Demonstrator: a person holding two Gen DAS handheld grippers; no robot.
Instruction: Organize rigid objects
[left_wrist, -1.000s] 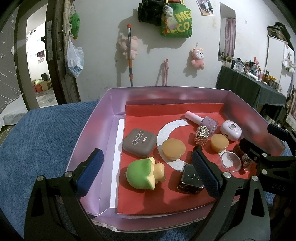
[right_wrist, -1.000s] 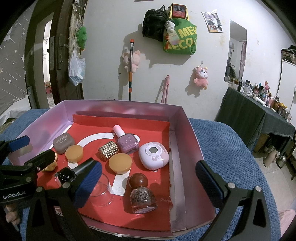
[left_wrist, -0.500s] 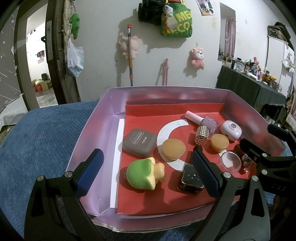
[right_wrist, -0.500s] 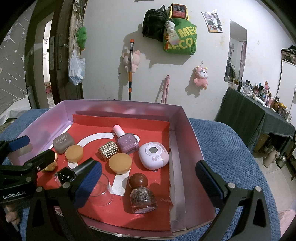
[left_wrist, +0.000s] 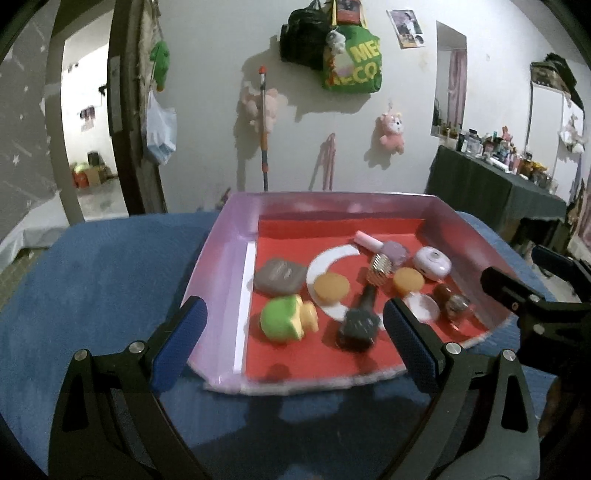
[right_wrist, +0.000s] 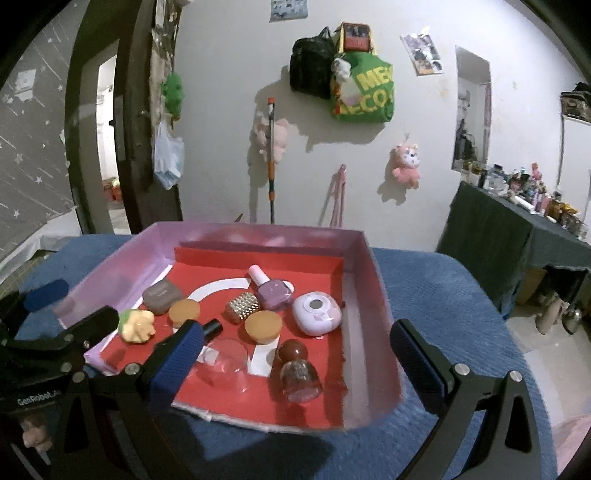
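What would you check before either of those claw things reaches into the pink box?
1. Left gripper open, holding nothing: ok.
2. Right gripper open, holding nothing: ok.
3. Pink-walled, red-floored box flat on the blue cloth: ok.
4. Glitter bottle with round brown cap lying near the box's right wall, free to grasp: ok.
5. Clear glass dome easy to see: not ok, nearly invisible.
6. Left view sharp: not ok, blurred.
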